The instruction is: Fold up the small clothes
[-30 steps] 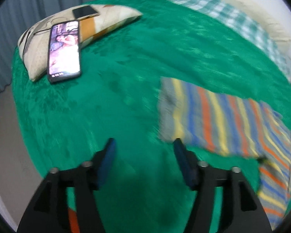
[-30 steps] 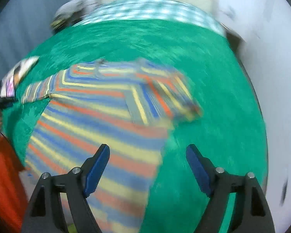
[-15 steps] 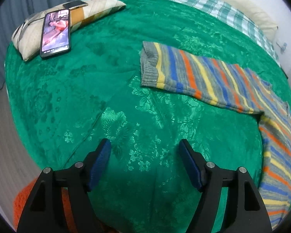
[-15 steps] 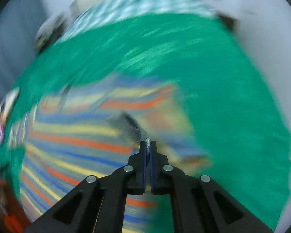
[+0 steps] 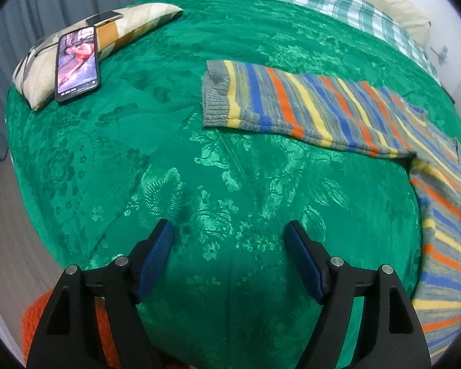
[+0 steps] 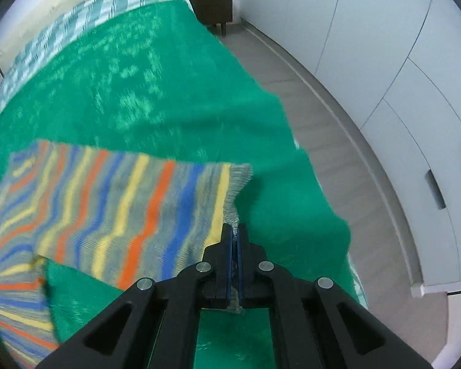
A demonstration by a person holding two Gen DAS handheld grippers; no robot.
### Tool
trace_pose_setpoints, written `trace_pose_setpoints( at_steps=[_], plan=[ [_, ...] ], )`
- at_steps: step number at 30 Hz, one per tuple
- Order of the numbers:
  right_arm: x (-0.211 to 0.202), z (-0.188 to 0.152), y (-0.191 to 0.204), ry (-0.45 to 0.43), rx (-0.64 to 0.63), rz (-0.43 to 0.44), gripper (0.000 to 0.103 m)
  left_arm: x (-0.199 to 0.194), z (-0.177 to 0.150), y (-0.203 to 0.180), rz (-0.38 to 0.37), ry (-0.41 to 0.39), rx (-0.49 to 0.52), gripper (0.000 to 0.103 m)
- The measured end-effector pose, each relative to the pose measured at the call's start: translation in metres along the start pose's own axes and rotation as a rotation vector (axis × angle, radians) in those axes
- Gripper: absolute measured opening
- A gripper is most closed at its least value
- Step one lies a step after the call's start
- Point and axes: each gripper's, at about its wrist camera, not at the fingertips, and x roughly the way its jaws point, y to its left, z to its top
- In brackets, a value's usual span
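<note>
On the green bedspread [image 5: 156, 160] the striped sweater [image 5: 307, 107] lies flat. Your right gripper [image 6: 235, 230] just snapped shut on its right sleeve cuff [image 6: 238, 181], so that fold's starting. Your left gripper [image 5: 229, 236], near the left cuff, is opening, nothing between the jaws.

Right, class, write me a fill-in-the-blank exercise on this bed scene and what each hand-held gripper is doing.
1. The right hand-held gripper is shut on the sleeve's grey ____.
2. The striped sweater lies on a ____ bedspread.
3. The phone leans against a ____.
4. The pads of the left hand-held gripper hold ____.

Missing words: cuff; green; pillow; nothing
</note>
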Motion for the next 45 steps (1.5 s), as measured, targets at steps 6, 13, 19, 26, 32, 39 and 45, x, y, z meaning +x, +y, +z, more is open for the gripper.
trace_pose_setpoints(
  at_steps=[6, 13, 19, 26, 32, 39, 45],
  plan=[
    [-0.001, -0.013, -0.019, 0.004, 0.031, 0.061, 0.027, 0.001, 0.000, -0.001, -0.006, 0.002, 0.004, 0.086],
    [-0.038, -0.034, -0.042, -0.066, -0.001, 0.092, 0.069, -0.006, 0.000, -0.002, -0.080, 0.011, -0.001, 0.091],
    [-0.073, -0.035, -0.050, -0.137, -0.040, 0.059, 0.069, -0.029, 0.015, -0.022, -0.193, 0.018, 0.059, 0.091],
    [-0.121, 0.021, 0.051, -0.225, -0.290, 0.234, 0.074, -0.044, 0.124, -0.134, -0.386, -0.033, 0.418, 0.098],
    [-0.083, 0.062, 0.172, -0.141, -0.509, 0.419, 0.078, 0.046, 0.184, -0.232, -0.306, 0.075, 0.610, 0.097],
    [0.005, 0.099, 0.272, 0.046, -0.762, 0.402, 0.078, 0.097, 0.179, -0.311, -0.259, 0.111, 0.911, 0.097],
    [0.058, 0.127, 0.306, 0.141, -0.804, 0.417, 0.078, 0.136, 0.180, -0.323, -0.259, 0.251, 0.965, 0.098]
  ],
)
